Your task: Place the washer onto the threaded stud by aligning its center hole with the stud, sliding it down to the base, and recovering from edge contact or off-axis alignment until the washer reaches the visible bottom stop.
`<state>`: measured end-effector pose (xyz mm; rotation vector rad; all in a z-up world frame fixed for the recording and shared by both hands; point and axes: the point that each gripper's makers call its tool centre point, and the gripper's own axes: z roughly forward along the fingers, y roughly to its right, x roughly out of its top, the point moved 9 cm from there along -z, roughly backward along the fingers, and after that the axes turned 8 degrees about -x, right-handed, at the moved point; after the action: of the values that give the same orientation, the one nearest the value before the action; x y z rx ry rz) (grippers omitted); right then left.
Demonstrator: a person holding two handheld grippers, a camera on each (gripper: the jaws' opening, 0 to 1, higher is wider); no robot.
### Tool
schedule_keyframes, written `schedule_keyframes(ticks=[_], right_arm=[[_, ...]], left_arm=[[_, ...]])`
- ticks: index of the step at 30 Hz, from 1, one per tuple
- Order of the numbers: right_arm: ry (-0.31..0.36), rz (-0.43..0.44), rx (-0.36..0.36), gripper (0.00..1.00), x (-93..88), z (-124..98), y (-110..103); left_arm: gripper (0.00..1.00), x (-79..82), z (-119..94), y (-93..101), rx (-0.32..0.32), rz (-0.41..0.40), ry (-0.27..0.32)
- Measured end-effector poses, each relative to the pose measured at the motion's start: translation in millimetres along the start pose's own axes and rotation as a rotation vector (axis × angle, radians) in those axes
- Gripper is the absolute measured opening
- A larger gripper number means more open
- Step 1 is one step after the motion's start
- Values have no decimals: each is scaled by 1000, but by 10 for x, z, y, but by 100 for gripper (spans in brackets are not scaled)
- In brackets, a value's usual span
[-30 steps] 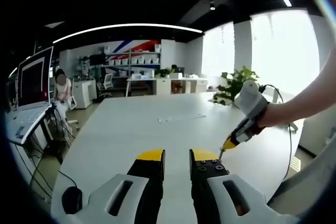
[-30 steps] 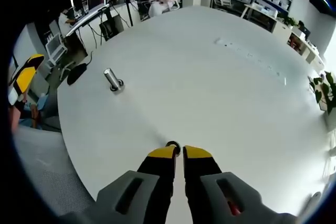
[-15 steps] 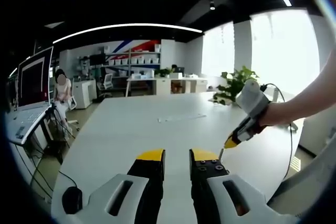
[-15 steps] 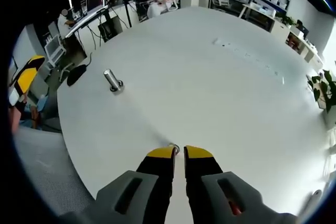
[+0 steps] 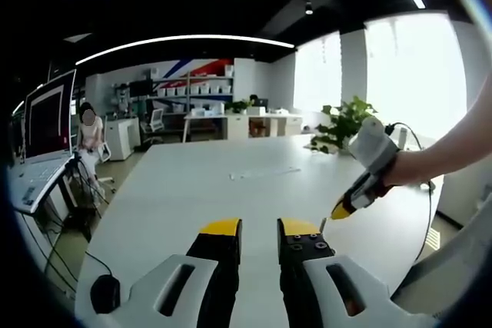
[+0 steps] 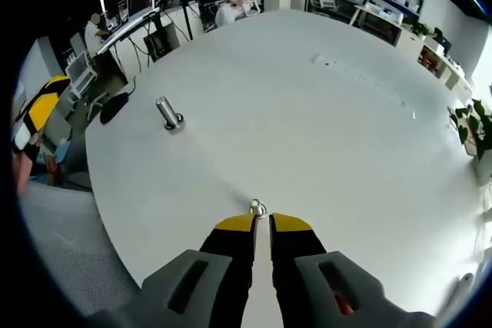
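The white table (image 6: 323,113) is broad. On it the stud (image 6: 168,114) stands upright, far off to the upper left of the right gripper (image 6: 260,224), well apart. Its jaws look nearly closed, the small washer (image 6: 257,208) at their tips; whether pinched, I cannot tell. The left gripper (image 5: 260,228) idles, jaws narrow, holding nothing.
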<state>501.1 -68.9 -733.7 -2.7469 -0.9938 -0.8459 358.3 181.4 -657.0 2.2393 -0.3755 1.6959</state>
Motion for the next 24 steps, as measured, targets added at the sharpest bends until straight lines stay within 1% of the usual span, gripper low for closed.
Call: schedule_keyframes(ticks=[5, 13, 20, 24], right_arm=[[-7, 15, 4, 9, -71, -7, -20], [-34, 15, 11, 9, -168, 6, -58], [-45, 21, 26, 10, -200, 49, -112], [-65, 12, 38, 11, -227, 96, -168]], left_arm=[[16, 9, -1, 4, -2, 4, 5], [16, 28, -6, 2, -2, 5, 18], [16, 25, -14, -2, 2, 5, 16], [16, 27, -14, -1, 2, 5, 17]])
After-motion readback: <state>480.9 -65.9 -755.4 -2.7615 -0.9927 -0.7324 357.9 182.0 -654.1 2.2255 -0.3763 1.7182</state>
